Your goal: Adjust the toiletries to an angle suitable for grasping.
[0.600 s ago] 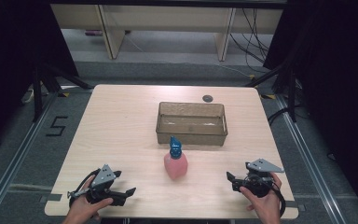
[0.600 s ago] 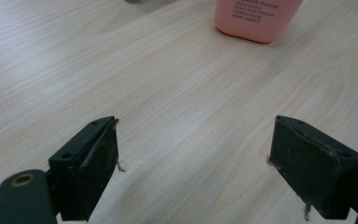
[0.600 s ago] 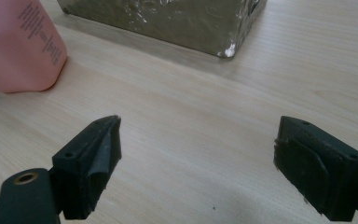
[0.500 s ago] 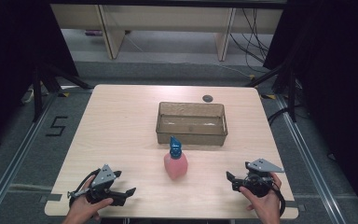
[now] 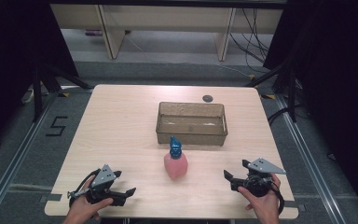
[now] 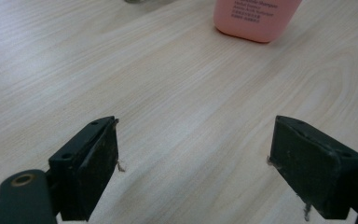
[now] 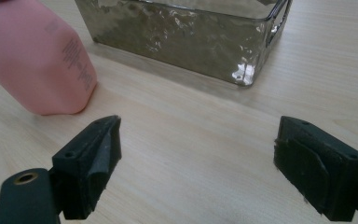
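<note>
We saw the pink bottle (image 5: 175,164) standing upright on the table (image 5: 121,126), near the middle of its front half, between the two grippers and well apart from each. Its body was a soft, opaque pink with rounded shoulders and rounded bottom corners, and it bore a block of small dark print on one face, too fine for us to read. A blue top (image 5: 175,145) sat on its neck; its exact form was too small to tell. In the left gripper view the bottle's (image 6: 256,18) base rested flat on the pale wood grain, far ahead of the jaws. In the right gripper view the bottle (image 7: 37,65) stood ahead and to the left.

Just behind the bottle stood a clear rectangular container (image 5: 191,134) with rippled walls, close to the bottle but not touching it. A small dark round thing (image 5: 208,98) lay on the table beyond the container.

The left gripper (image 5: 126,193) was held low over the front left of the table, its jaws spread wide with only bare wood between them. The right gripper (image 5: 227,178) was held at the front right, its jaws likewise spread wide and holding nothing.
</note>
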{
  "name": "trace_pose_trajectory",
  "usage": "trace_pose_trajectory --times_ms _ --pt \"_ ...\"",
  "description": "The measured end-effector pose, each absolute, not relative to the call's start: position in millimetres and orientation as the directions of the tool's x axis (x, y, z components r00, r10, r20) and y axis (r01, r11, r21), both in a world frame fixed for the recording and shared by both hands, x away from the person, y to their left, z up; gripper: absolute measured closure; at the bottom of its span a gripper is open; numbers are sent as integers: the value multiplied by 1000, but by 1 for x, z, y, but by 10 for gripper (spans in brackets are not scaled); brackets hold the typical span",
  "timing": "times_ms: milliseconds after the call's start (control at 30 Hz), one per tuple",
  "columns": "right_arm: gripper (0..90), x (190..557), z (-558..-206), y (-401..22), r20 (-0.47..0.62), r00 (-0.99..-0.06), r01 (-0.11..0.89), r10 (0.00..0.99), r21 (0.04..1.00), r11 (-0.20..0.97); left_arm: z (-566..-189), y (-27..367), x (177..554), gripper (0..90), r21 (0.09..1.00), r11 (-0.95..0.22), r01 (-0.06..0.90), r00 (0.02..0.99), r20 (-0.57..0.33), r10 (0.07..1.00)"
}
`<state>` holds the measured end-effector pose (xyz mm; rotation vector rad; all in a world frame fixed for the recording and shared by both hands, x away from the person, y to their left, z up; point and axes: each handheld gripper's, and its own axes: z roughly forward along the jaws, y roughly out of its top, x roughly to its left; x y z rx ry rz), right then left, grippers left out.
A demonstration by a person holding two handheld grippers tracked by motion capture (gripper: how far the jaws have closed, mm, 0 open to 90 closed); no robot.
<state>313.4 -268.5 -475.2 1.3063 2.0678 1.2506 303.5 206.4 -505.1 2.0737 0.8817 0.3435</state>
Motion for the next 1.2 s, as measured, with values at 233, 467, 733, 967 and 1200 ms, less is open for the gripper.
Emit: trace_pose_trajectory --times_ms 233,467,733,967,1200 --pt "155 315 -473 -269 91 -511 471 855 862 189 -506 206 303 148 791 -399 464 711 -65 700" --pt "156 314 -472 -265 86 -537 446 839 873 196 -506 206 304 148 790 -401 463 712 -62 700" --pt "157 313 -468 -258 87 -561 417 823 889 191 -506 205 303 147 795 -389 466 709 -73 701" --pt "163 312 -465 -250 100 -587 386 803 907 169 -506 205 303 148 795 -389 466 709 -73 701" --pt "170 311 -465 -240 101 -608 369 788 914 168 -506 205 303 148 795 -389 466 710 -74 700"
